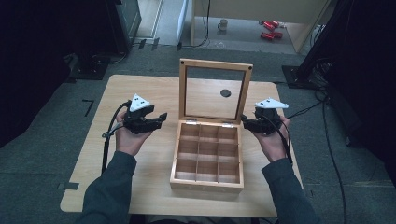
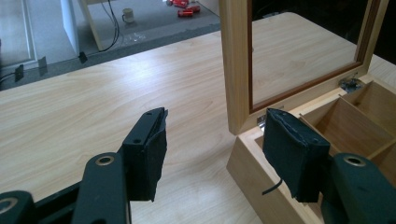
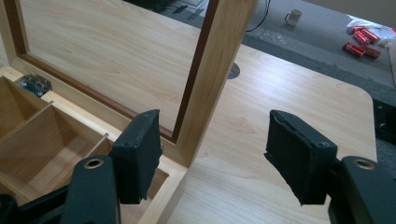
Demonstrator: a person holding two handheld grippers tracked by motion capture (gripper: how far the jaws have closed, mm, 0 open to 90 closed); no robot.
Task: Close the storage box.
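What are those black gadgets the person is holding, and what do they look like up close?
Each hand holds a black two-jaw tool. The left gripper and right gripper each carry a pale three-cornered plate with dark dots on top and trail a black cable. Close up, the fingers are flat black blocks wrapped in dark padding, bolted to arms with brass-ringed holes. The sleeves are dark grey.

A pale wooden table (image 1: 140, 88) with rounded corners stands on grey carpet (image 1: 42, 154) in the middle of the frame. A small dark round spot (image 1: 225, 93) sits on the tabletop toward the far edge. On the floor beyond, at the upper centre, stands a white mug (image 1: 223, 24), and to its right lie several red cans (image 1: 270, 29). Black cables (image 1: 334, 154) trail across the carpet at the right.
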